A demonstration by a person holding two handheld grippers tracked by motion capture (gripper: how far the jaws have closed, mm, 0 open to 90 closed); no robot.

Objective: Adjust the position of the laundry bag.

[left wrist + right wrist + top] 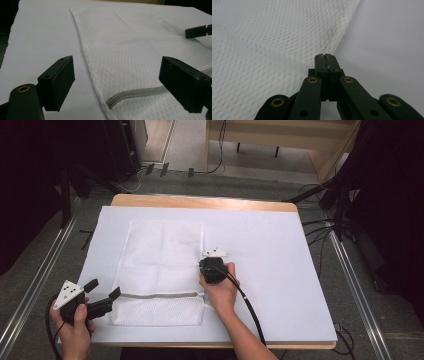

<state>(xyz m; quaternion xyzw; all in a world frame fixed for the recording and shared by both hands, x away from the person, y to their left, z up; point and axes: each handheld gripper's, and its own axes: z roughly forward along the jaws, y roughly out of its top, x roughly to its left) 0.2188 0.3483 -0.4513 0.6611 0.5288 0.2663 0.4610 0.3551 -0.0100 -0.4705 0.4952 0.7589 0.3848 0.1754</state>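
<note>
A white mesh bag (160,265) lies flat on a white sheet (270,250), with a grey zipper (160,295) running across its near end. My left gripper (103,288) stands open just off the bag's near left corner; its jaws frame the bag (130,50) and the zipper's left end (140,93) without touching them. My right gripper (209,269) points down at the bag's right edge, just above the zipper's right end. Its jaws (325,56) are shut, pinching the edge of the mesh (262,50). The right gripper (197,32) also appears far off in the left gripper view.
The sheet covers a wooden table (200,201) and leaves bare room to the right of the bag. The right gripper's cable (250,307) trails toward the front edge. Metal rails (350,275) and floor cables flank the table.
</note>
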